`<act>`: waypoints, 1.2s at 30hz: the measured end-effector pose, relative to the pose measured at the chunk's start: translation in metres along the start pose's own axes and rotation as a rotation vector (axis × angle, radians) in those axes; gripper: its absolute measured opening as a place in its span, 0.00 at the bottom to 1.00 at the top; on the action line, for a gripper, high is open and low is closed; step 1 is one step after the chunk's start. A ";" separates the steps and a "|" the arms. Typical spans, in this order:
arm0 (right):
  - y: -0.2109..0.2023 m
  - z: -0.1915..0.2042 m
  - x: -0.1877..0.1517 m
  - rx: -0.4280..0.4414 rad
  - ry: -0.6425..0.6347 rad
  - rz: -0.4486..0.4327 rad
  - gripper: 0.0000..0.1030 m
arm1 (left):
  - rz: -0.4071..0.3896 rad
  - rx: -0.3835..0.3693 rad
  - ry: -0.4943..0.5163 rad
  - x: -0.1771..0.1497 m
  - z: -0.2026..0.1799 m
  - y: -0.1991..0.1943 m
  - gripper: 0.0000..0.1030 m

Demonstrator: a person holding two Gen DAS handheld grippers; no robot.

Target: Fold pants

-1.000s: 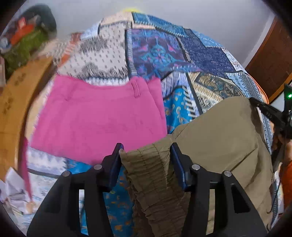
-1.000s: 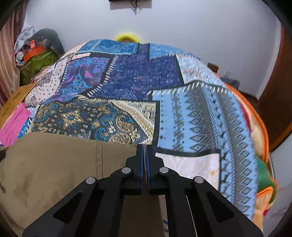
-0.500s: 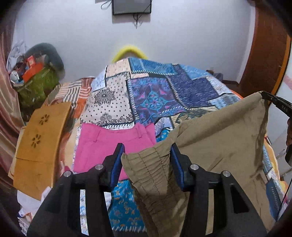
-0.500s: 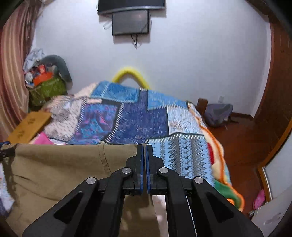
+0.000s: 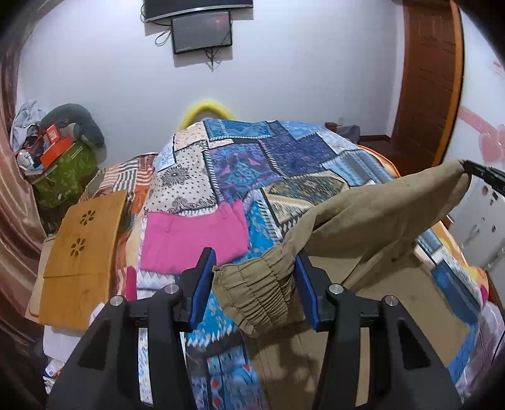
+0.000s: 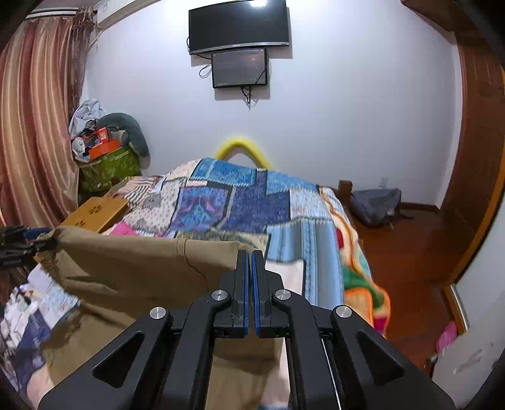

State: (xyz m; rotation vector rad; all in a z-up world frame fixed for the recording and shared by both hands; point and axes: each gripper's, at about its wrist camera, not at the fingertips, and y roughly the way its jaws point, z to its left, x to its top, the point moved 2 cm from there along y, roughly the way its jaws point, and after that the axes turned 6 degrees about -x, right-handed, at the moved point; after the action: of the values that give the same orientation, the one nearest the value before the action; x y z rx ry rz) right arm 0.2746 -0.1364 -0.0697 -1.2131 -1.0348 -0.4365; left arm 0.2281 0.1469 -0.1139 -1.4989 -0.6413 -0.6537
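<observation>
Khaki pants (image 5: 363, 214) with a gathered elastic waistband hang stretched across the right half of the left view, lifted by two corners, legs drooping toward the bottom.

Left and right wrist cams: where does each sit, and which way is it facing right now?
Left wrist: on the left gripper, facing up the bed to the wall TV; its fingers flank the khaki pants waistband; right gripper tip at right edge.
Right wrist: on the right gripper, same direction, fingers pinched on the pants' edge; left gripper at left edge.
Shared: pants, bed, TV, pink garment, wooden board.
</observation>
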 end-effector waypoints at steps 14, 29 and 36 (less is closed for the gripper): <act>-0.043 0.006 -0.121 0.040 0.039 0.164 0.01 | 0.115 -0.057 0.066 -0.104 -0.025 -0.013 0.48; -0.058 0.017 -0.209 0.000 0.037 0.306 0.03 | 0.205 -0.057 0.071 -0.159 -0.028 -0.018 0.50; -0.086 0.009 -0.214 -0.016 0.083 0.307 0.04 | 0.199 -0.021 0.061 -0.157 -0.021 -0.037 0.50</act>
State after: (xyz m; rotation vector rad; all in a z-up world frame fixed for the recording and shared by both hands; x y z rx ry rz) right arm 0.0983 -0.2081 -0.2003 -1.3312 -0.7596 -0.2525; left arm 0.0945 0.1266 -0.2037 -1.5332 -0.4325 -0.5516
